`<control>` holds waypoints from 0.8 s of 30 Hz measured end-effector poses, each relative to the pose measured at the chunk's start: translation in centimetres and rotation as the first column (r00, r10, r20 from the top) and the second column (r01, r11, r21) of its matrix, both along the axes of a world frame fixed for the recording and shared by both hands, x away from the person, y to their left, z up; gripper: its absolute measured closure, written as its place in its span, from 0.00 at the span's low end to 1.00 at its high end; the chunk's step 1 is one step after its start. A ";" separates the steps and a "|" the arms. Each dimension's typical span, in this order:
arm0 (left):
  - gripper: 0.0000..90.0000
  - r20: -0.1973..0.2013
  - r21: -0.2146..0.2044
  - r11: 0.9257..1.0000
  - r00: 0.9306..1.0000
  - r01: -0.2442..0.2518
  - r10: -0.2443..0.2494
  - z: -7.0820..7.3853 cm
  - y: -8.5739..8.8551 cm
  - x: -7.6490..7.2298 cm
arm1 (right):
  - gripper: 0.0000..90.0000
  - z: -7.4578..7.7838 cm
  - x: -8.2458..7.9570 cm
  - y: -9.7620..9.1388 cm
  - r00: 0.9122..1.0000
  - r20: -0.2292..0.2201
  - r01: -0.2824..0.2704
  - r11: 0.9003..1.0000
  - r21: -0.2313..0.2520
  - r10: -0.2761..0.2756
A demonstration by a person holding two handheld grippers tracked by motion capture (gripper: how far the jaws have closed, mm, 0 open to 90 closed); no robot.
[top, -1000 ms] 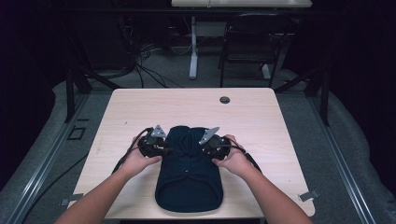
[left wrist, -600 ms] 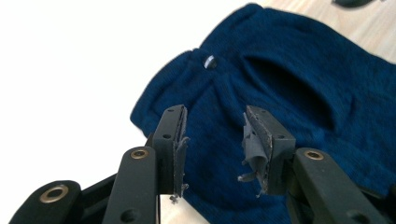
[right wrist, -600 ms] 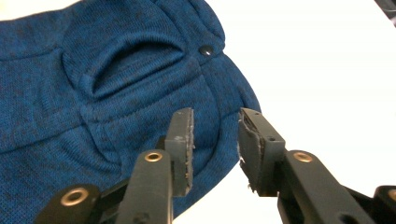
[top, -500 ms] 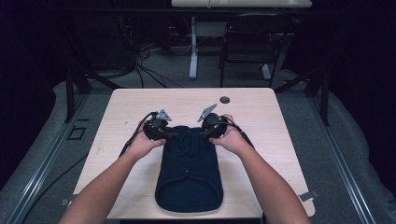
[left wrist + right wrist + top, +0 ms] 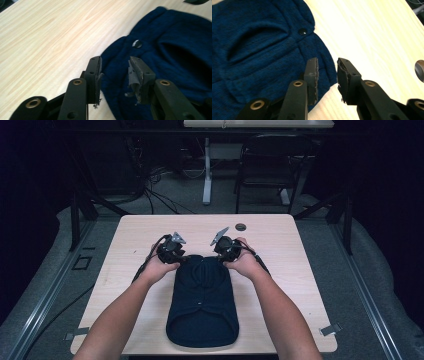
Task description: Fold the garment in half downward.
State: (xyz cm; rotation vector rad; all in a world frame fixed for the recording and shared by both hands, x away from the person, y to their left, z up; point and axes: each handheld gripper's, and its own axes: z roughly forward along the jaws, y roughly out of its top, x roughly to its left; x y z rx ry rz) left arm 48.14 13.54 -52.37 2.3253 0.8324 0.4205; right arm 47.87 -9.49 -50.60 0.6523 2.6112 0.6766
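A dark navy knit garment [image 5: 202, 305] lies lengthwise on the wooden table [image 5: 125, 245], its far end between the person's hands. My left gripper [image 5: 172, 251] is at the garment's far left corner and my right gripper [image 5: 225, 247] at its far right corner. In the left gripper view my gripper [image 5: 115, 72] has just been opening; the knit [image 5: 172, 57] lies flat under the gap, not pinched. In the right gripper view my gripper [image 5: 327, 72] has just been closing, still apart over the garment's edge [image 5: 262, 50]. A dark button [image 5: 136, 43] [image 5: 302, 31] sits near each corner.
A small dark round object [image 5: 241, 226] lies on the table beyond the right hand, and it sits at the right edge of the right gripper view [image 5: 420, 70]. Behind the table stand a chair [image 5: 270, 165] and a desk leg [image 5: 206, 175], with cables on the floor.
Both hands have moved away from the person along the garment to its far end. The garment now lies longer and flatter on the table.
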 end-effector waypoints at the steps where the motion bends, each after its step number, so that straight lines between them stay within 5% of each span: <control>1: 0.68 -0.002 -0.004 1.000 1.000 -0.003 0.003 -0.1 0.0 0.1 | 0.78 -0.1 0.1 0.0 1.000 0.004 -0.002 1.000 -0.001 0.002; 10: 0.68 0.022 0.018 1.000 1.000 0.011 -0.011 -0.8 0.1 0.9 | 0.78 -1.1 0.9 0.0 1.000 0.023 -0.006 0.999 -0.049 0.007; 24: 0.65 0.021 0.080 0.997 1.000 0.007 -0.009 -2.4 -0.5 1.2 | 0.69 -2.8 1.6 0.2 0.999 -0.020 0.034 0.995 -0.093 -0.036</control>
